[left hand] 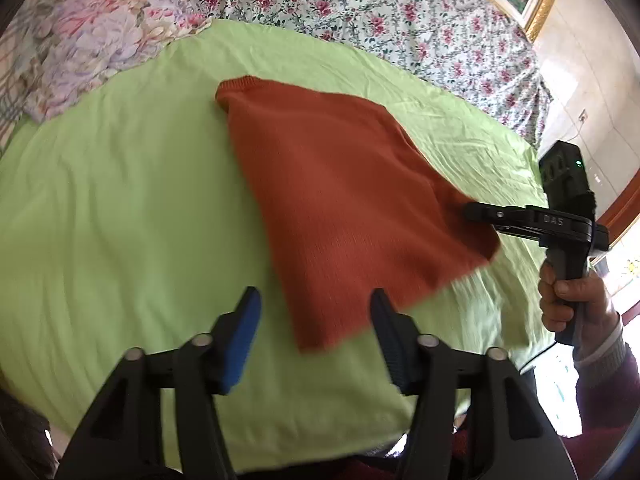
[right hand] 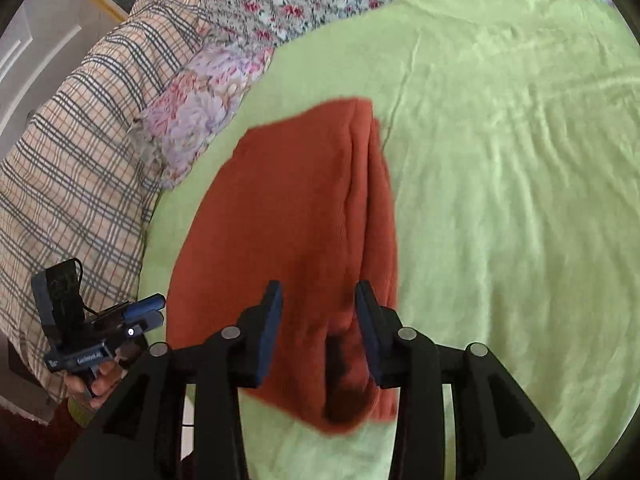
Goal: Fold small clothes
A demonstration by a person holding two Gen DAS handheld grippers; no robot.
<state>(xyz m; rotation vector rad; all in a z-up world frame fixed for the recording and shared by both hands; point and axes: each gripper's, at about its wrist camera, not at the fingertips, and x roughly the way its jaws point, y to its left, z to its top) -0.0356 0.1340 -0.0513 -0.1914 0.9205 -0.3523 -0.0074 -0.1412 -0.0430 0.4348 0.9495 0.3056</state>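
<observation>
A rust-orange knit garment [left hand: 332, 200] lies on the green sheet [left hand: 120, 220], folded lengthwise, its near end lifted. It also shows in the right wrist view [right hand: 288, 220] with a fold ridge running down it. My left gripper [left hand: 316, 312] is open, its blue pads [left hand: 246, 332] on either side of the garment's near corner, not touching it. My right gripper [right hand: 318, 320] is open around the garment's near edge; in the left wrist view it [left hand: 472, 212] reaches in from the right, fingertips at the cloth's right edge.
A floral quilt [left hand: 360, 0] and a floral pillow [left hand: 112, 40] lie at the back of the bed. A plaid blanket [right hand: 80, 160] lies at the left. The sheet's front edge [left hand: 320, 452] is near me.
</observation>
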